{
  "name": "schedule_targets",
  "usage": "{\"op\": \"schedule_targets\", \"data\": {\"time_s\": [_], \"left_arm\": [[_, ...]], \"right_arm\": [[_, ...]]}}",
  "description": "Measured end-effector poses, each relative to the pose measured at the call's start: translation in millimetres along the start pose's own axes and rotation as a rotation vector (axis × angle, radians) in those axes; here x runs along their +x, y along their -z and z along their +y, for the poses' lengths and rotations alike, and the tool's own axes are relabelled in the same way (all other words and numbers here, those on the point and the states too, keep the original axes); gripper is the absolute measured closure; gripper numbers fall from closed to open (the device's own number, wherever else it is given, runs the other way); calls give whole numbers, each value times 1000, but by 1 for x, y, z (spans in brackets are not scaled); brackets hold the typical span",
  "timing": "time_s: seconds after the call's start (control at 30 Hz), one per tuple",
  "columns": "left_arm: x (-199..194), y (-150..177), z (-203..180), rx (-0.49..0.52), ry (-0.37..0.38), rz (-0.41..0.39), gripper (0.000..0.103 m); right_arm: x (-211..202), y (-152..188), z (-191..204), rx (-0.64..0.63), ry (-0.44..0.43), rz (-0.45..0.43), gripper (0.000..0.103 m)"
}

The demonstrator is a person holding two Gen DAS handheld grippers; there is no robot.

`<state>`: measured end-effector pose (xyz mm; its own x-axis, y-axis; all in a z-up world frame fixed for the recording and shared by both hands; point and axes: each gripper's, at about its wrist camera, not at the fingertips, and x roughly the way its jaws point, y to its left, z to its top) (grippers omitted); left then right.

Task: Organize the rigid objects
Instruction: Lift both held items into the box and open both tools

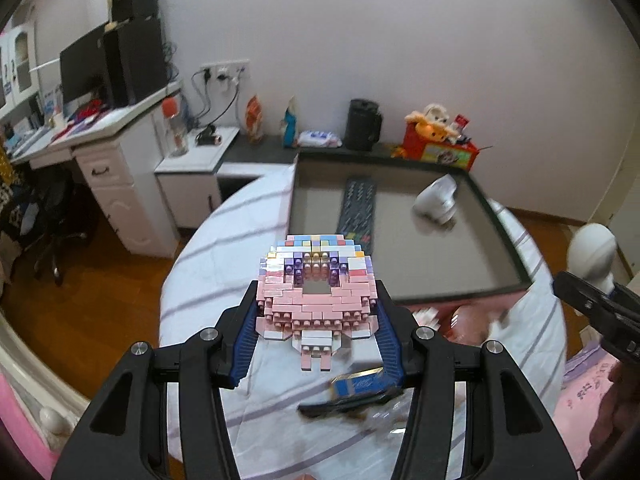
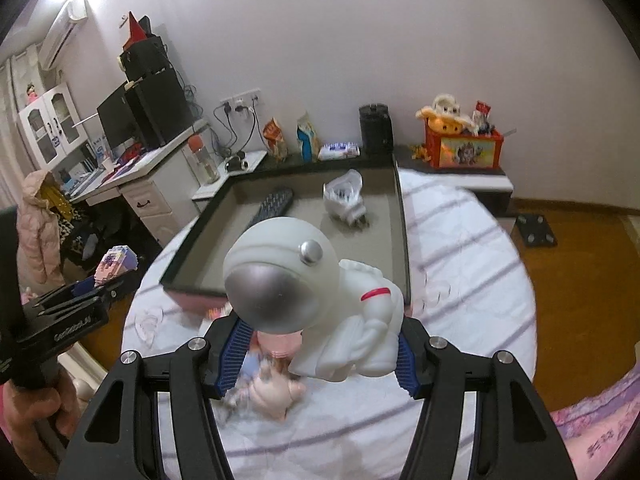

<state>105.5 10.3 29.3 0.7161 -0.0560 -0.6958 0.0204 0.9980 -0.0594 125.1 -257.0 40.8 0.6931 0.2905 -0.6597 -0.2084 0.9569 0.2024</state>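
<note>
My left gripper (image 1: 316, 312) is shut on a pink and pastel brick-built model (image 1: 316, 296), its blue pads pressing both sides, held above the striped bed. In the right wrist view that model (image 2: 116, 264) shows at the left edge. My right gripper (image 2: 320, 332) is shut on a white astronaut figure (image 2: 280, 280) with a silver visor, also lifted off the bed. Beyond both lies a dark-rimmed grey tray (image 1: 500, 216) (image 2: 402, 220) holding a black remote (image 1: 358, 212) (image 2: 272, 202) and a white toy (image 1: 436, 200) (image 2: 346, 196).
A small blue box (image 1: 360, 384) lies on the bedcover under the left gripper, and a pink doll (image 2: 276, 388) under the right. Behind the tray stand a black canister (image 1: 362, 130), snack bags and a red toy box (image 2: 464, 148). A white desk (image 1: 120, 152) is on the left.
</note>
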Motion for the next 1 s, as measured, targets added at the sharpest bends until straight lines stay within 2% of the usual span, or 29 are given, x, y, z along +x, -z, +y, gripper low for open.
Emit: {"op": "schedule_targets", "data": {"time_s": [0.2, 0.37, 0.7, 1.0], "left_arm": [[6, -31, -15, 19, 32, -27, 51], [29, -52, -28, 26, 61, -9, 51], [110, -59, -61, 58, 85, 111, 51], [162, -54, -66, 56, 78, 205, 51]], "right_arm": [[13, -38, 6, -28, 3, -12, 41], [44, -56, 5, -37, 12, 26, 41], [120, -58, -11, -30, 49, 159, 41], [153, -54, -24, -31, 82, 218, 41]]}}
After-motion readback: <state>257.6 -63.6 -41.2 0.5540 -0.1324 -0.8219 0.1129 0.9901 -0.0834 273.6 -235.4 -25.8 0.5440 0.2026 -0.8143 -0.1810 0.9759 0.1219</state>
